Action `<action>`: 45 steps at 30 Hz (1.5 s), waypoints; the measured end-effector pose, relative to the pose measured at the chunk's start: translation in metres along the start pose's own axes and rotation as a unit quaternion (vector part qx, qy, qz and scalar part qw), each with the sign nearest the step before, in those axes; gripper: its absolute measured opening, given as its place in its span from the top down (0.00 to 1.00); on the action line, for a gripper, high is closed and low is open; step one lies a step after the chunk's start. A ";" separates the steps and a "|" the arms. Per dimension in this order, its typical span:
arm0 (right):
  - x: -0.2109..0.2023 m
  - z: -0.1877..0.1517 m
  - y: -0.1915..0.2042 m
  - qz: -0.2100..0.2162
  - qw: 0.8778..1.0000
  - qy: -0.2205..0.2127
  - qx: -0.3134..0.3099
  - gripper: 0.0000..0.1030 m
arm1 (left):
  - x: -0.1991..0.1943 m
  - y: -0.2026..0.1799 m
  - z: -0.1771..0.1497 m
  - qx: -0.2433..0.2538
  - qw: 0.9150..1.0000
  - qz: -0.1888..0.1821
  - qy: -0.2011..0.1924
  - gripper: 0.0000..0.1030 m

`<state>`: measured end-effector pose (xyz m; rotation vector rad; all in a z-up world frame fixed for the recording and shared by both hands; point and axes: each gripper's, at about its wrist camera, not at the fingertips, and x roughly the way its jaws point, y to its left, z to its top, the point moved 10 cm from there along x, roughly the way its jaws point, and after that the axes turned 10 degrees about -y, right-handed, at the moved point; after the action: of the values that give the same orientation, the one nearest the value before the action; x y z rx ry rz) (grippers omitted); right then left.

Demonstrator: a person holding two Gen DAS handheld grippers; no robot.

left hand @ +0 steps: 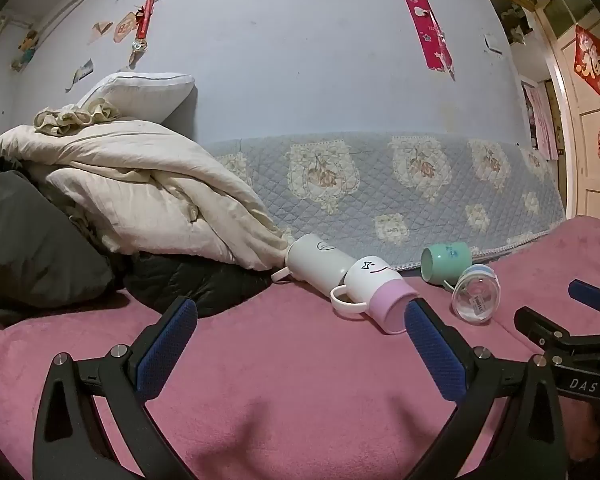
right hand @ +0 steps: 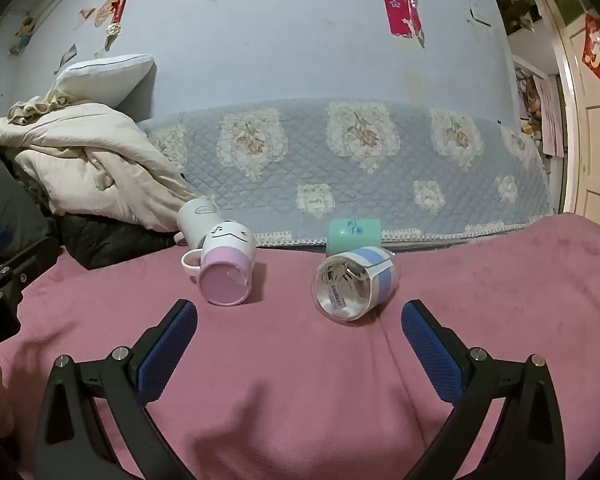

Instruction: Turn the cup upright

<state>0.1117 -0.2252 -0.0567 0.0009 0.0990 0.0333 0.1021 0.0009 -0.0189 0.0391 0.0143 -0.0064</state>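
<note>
we see both wide, empty: left hand-held gripper (left hand: 300, 316), right hand-held gripper (right hand: 299, 318) | pink-white mug (right hand: 226, 270), clear cup (right hand: 354, 286) lying sideways on bed (right hand: 300, 380)

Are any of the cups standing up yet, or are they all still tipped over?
None stands yet. The white mug with a pink base, the plain white mug behind it, the clear glass cup with a blue band and the mint green cup all lie on their sides on the pink blanket. The left gripper and right gripper are open and empty, so every flip is left.
</note>
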 end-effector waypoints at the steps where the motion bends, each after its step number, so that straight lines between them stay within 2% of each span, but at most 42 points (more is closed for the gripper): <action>1: 0.000 -0.001 0.000 0.000 1.000 0.004 0.000 0.00 | 0.001 0.001 0.000 0.000 1.000 0.000 -0.001 0.00; 45: 0.003 -0.005 -0.001 -0.001 1.000 0.014 -0.001 0.00 | 0.000 0.002 0.000 0.006 1.000 0.000 -0.003 0.00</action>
<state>0.1147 -0.2263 -0.0615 -0.0025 0.1262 0.0311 0.1024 0.0025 -0.0185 0.0517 0.0085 -0.0058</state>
